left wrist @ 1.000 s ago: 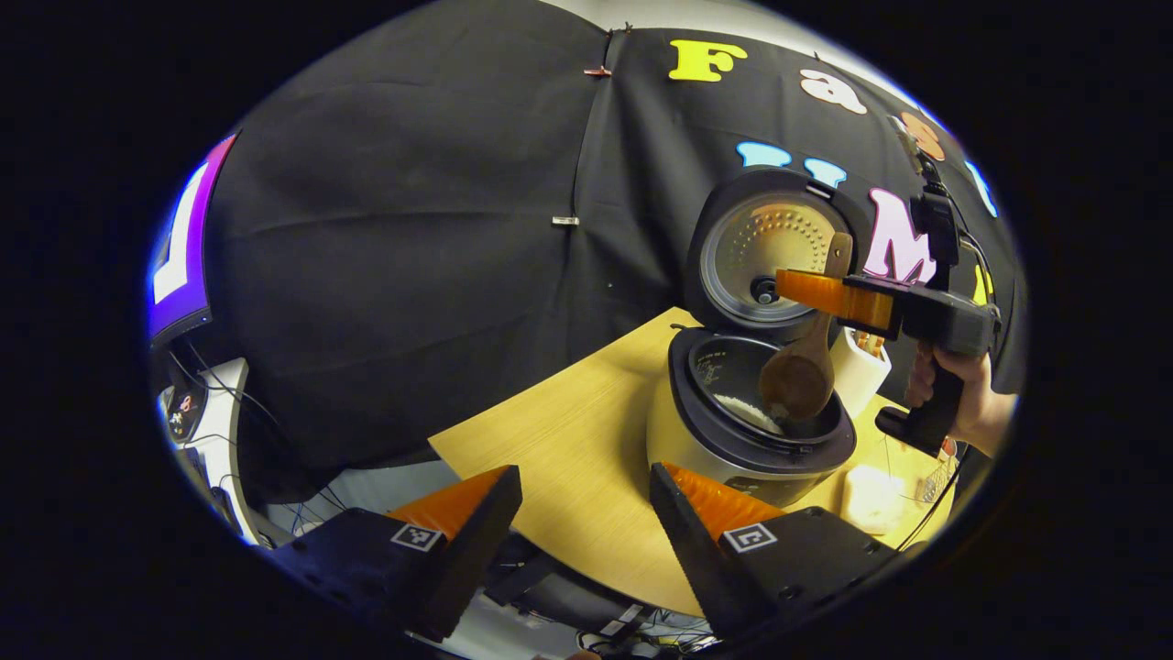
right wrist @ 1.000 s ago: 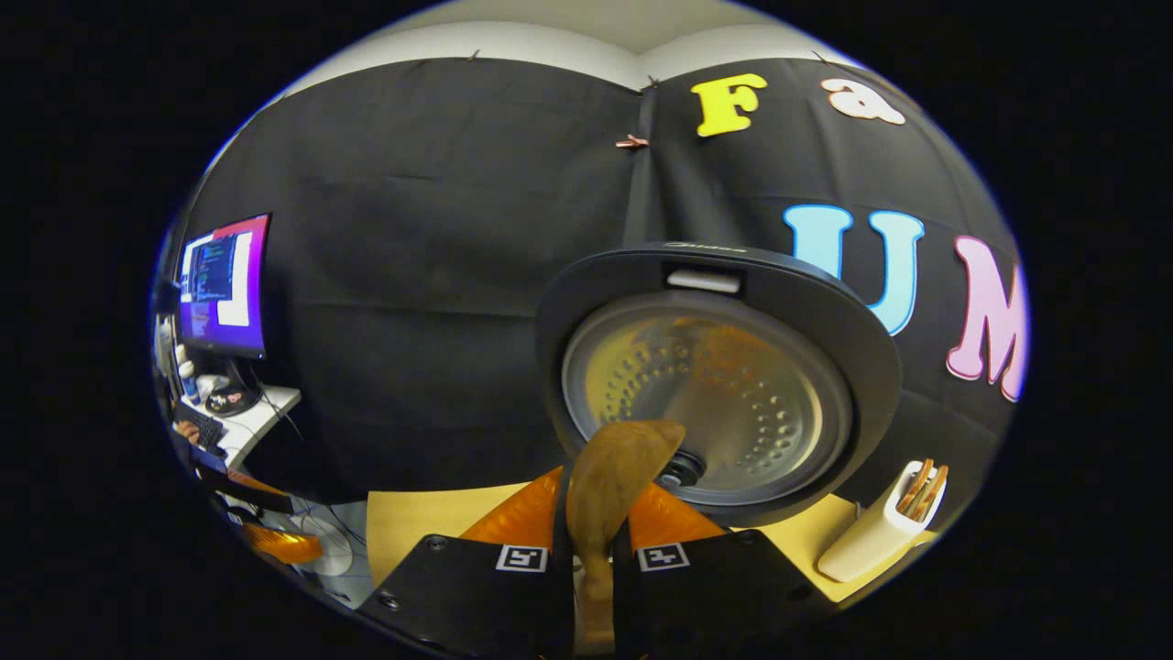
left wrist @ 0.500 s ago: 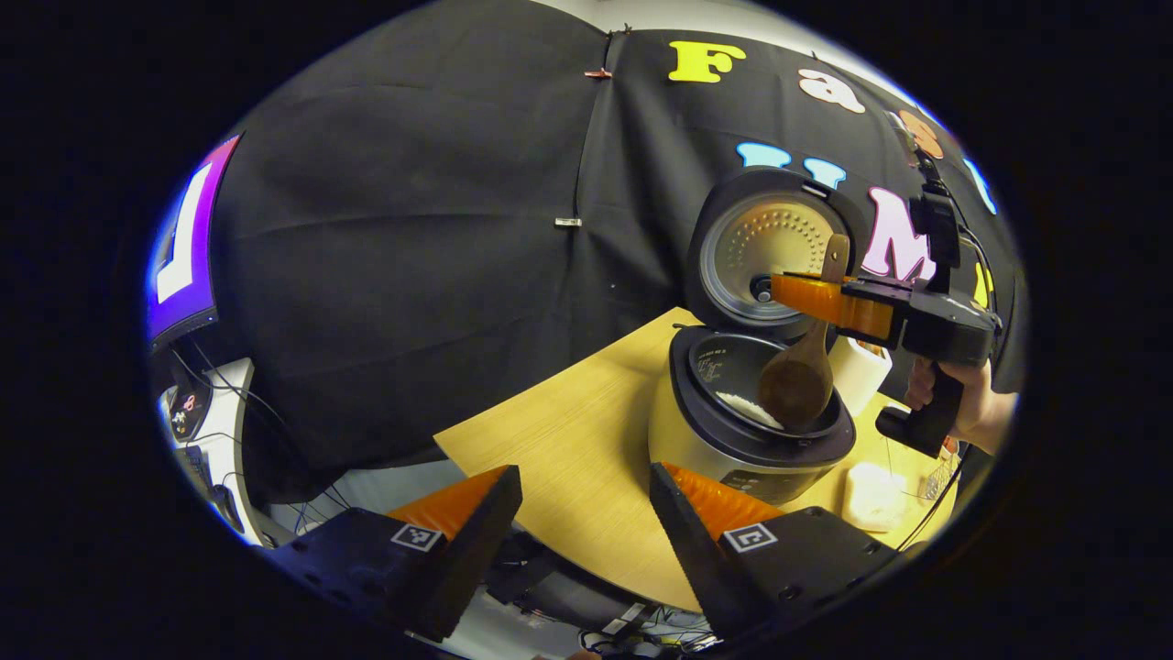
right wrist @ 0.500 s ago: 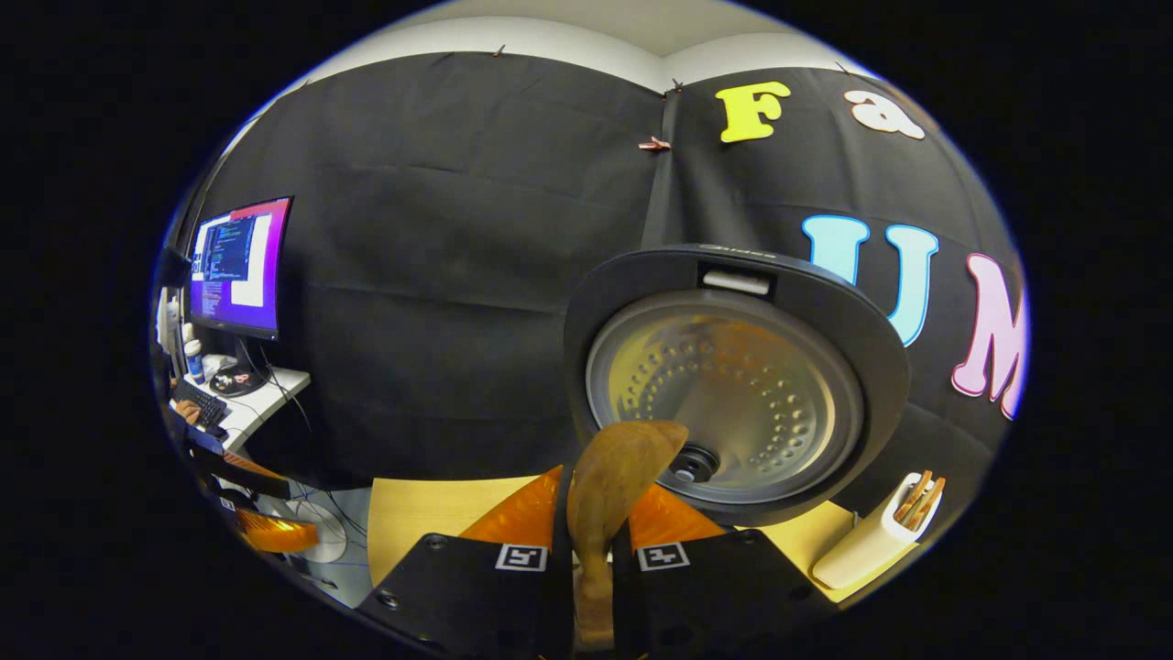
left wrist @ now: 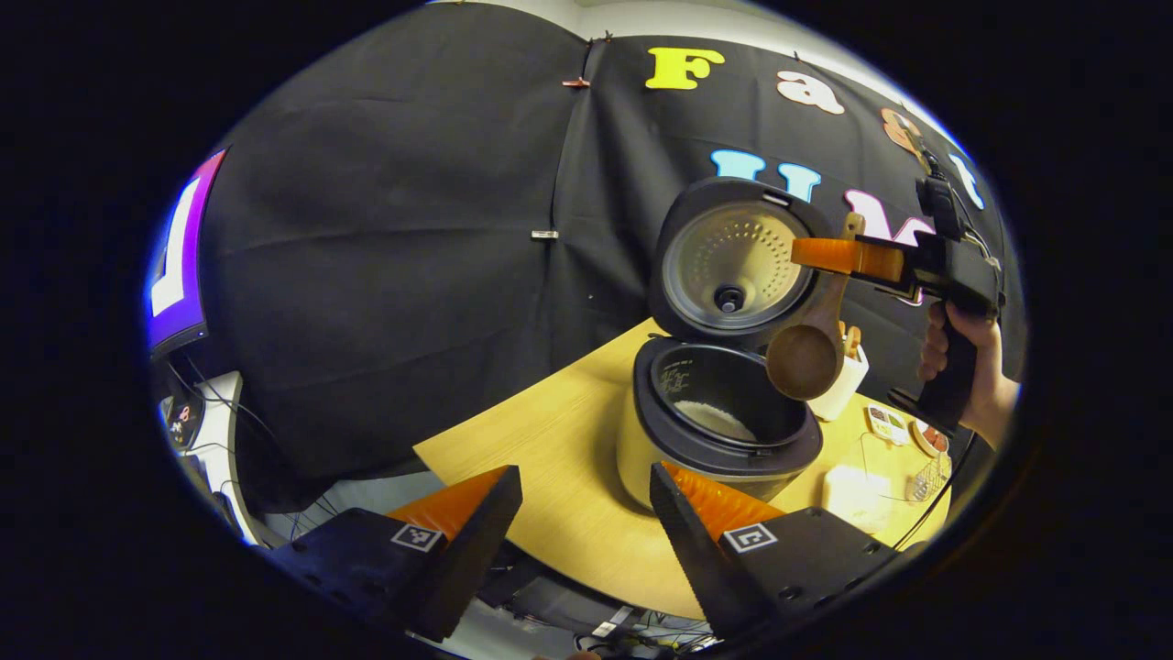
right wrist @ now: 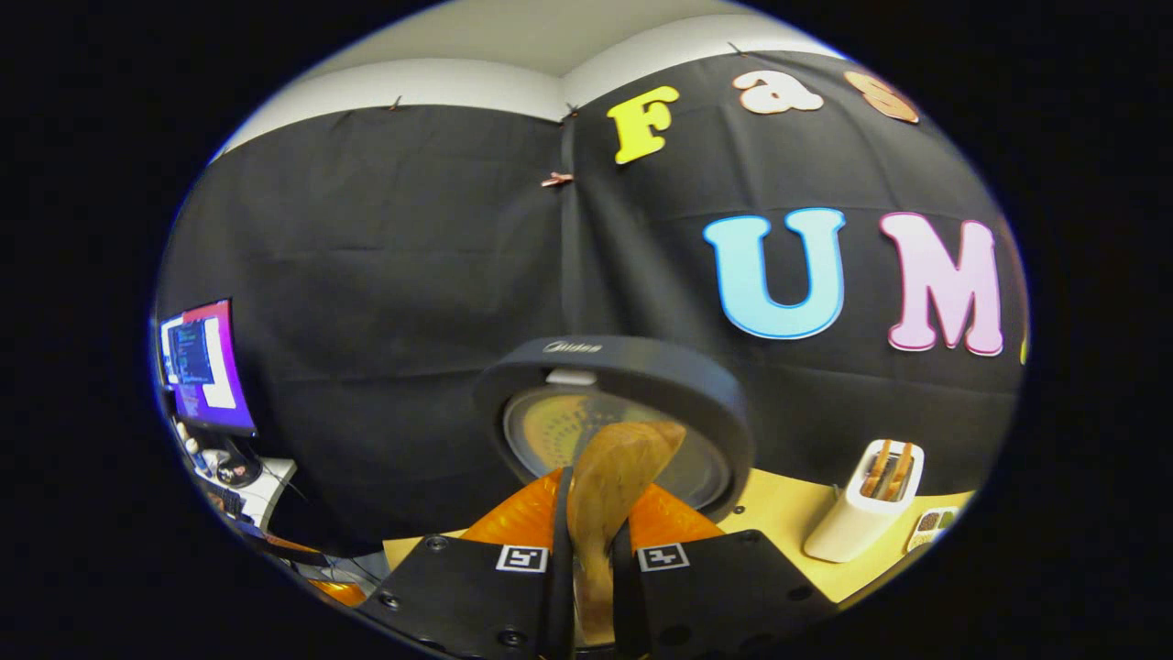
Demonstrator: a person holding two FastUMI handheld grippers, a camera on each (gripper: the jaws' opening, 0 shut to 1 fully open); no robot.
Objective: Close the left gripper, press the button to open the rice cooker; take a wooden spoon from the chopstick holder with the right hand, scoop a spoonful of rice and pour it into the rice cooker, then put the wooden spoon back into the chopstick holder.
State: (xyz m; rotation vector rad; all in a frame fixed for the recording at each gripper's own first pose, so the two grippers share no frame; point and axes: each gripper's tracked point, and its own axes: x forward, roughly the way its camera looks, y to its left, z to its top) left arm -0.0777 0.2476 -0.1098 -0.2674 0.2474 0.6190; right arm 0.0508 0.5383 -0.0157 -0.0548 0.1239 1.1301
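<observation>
The right gripper [right wrist: 586,550] clamps the wooden spoon [right wrist: 612,486] by its handle, fingers pressed tight on either side. From the left gripper view, the spoon's bowl [left wrist: 805,359] hangs above the open rice cooker [left wrist: 719,431] — white rice [left wrist: 715,420] lies in the pot. The left gripper [left wrist: 577,522] hovers wide apart, holding nothing. The white chopstick holder [right wrist: 861,513] stands on the table [left wrist: 550,458] — beside the raised lid [right wrist: 623,403].
</observation>
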